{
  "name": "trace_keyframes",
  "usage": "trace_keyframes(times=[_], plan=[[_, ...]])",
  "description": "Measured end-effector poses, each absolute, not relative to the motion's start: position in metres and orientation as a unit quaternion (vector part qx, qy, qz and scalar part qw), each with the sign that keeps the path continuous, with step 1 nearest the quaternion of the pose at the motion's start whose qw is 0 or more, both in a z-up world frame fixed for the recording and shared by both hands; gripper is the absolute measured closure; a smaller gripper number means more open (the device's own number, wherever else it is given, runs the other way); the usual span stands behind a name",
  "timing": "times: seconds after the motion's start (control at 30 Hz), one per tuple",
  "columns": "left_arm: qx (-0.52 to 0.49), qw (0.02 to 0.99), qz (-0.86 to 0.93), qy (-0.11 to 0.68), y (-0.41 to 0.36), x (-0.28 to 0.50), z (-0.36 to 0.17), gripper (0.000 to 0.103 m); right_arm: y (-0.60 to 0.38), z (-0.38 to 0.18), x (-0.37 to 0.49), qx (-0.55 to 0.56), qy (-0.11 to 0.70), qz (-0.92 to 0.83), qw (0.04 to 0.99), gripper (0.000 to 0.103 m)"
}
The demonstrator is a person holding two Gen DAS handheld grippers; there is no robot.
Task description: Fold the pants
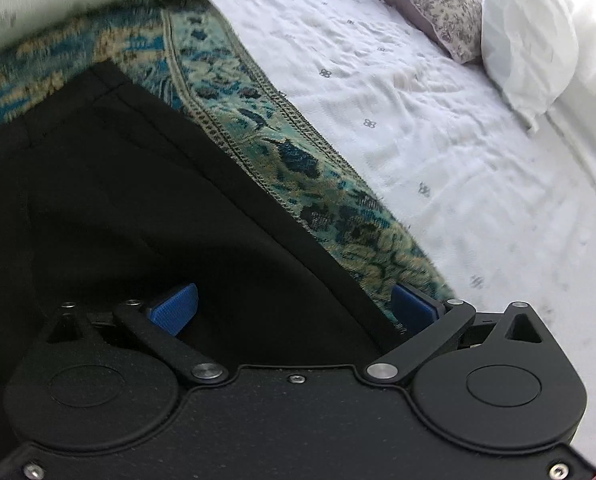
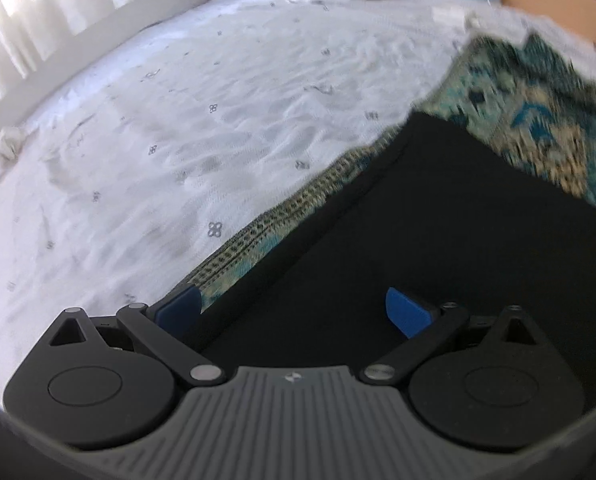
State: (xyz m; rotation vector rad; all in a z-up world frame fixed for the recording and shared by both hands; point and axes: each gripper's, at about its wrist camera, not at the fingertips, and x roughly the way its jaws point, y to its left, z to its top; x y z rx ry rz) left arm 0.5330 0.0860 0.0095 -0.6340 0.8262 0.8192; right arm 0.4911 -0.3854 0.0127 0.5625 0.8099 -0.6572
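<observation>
Left wrist view shows the black pants (image 1: 137, 200) spread flat on a teal and tan patterned blanket (image 1: 281, 140), which itself lies over the white quilted bedspread (image 1: 418, 120) of a bed; the blanket seems to serve as a firm, contrasting mat so the dark cloth can be squared up on it. A hemmed end of the pants sits toward the top left of this view, with one long straight edge running diagonally down to the left gripper (image 1: 293, 308). Its blue fingers (image 1: 173, 308) stand wide apart, one over the black cloth and the other over the blanket, so they straddle that long edge without pressing on it, probably lined up to pinch the edge for a fold. From the right wrist view the right gripper (image 2: 293, 312) is posed the same way on the opposite side: its fingers (image 2: 408, 314) are spread with nothing clamped, the near edge of the pants (image 2: 458, 220) passing between them. Both tools angle down at the garment, one per side, which suits lifting it evenly. Pillows (image 1: 526, 40) rest at the far end of the bed, well apart from the work.
</observation>
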Motion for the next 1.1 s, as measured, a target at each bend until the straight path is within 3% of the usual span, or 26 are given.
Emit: trace_keyframes(times=[0.2,0.23,0.27,0.3,0.33,0.37,0.4,0.47,0.63,0.9,1.1], plan=[[-0.202,0.809,0.399,0.382,0.059,0.541,0.000,0.001,-0.368,-0.002,0.511,0.170,0.389,-0.339,0.840,0.000],[-0.197,0.812,0.396,0.382,0.059,0.541,0.000,0.003,-0.369,-0.002,0.512,0.171,0.389,-0.341,0.839,0.000],[-0.192,0.815,0.393,0.380,0.058,0.539,0.002,0.015,-0.371,-0.001,0.510,0.175,0.389,-0.340,0.838,0.002],[-0.188,0.821,0.390,0.373,0.057,0.535,0.005,0.037,-0.372,0.000,0.507,0.182,0.386,-0.337,0.839,0.008],[-0.187,0.828,0.383,0.364,0.056,0.530,0.009,0.048,-0.373,0.002,0.503,0.184,0.380,-0.341,0.840,0.014],[-0.183,0.834,0.377,0.360,0.056,0.525,0.013,0.065,-0.373,0.005,0.498,0.182,0.374,-0.345,0.841,0.028],[-0.180,0.837,0.372,0.357,0.057,0.519,0.015,0.079,-0.375,0.008,0.491,0.184,0.368,-0.343,0.845,0.047],[-0.180,0.845,0.358,0.354,0.061,0.505,0.017,0.094,-0.378,0.014,0.478,0.180,0.366,-0.357,0.840,0.081],[-0.199,0.864,0.307,0.344,0.073,0.457,0.028,0.100,-0.402,0.030,0.428,0.238,0.350,-0.332,0.843,0.098],[-0.185,0.909,0.217,0.305,0.088,0.350,0.078,0.101,-0.434,0.070,0.312,0.256,0.290,-0.293,0.874,0.100],[-0.174,0.925,0.168,0.294,0.102,0.256,0.084,0.101,-0.473,0.076,0.204,0.285,0.269,-0.307,0.868,0.100]])
